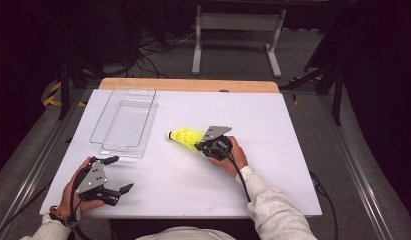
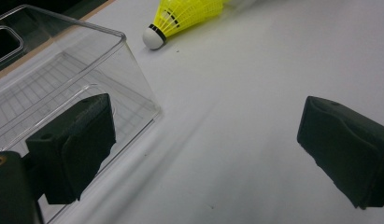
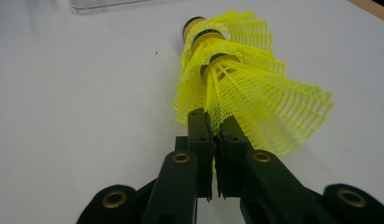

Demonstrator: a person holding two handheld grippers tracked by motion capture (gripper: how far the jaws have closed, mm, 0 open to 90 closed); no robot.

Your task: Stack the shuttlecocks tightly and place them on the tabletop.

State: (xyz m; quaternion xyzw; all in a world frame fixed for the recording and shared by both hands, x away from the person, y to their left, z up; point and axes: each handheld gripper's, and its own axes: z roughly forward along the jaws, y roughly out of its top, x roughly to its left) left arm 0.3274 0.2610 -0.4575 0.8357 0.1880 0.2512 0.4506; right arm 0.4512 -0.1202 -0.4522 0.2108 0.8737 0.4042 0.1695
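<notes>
Right gripper view: right hand-held gripper (image 3: 213, 123) pinches the yellow mesh-skirted plastic shuttlecocks (image 3: 241, 79), nested, mid-bench; keep grip firm. Left hand-held gripper (image 2: 203, 154) gapes empty by clear plastic tray (image 2: 63, 70).

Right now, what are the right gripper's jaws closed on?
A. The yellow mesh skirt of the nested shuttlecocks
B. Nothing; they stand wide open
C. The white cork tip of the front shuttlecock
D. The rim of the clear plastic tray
A: in the right gripper view the right gripper pinches the skirt edge of the yellow shuttlecocks, far from the cork tip and the clear tray.
</notes>
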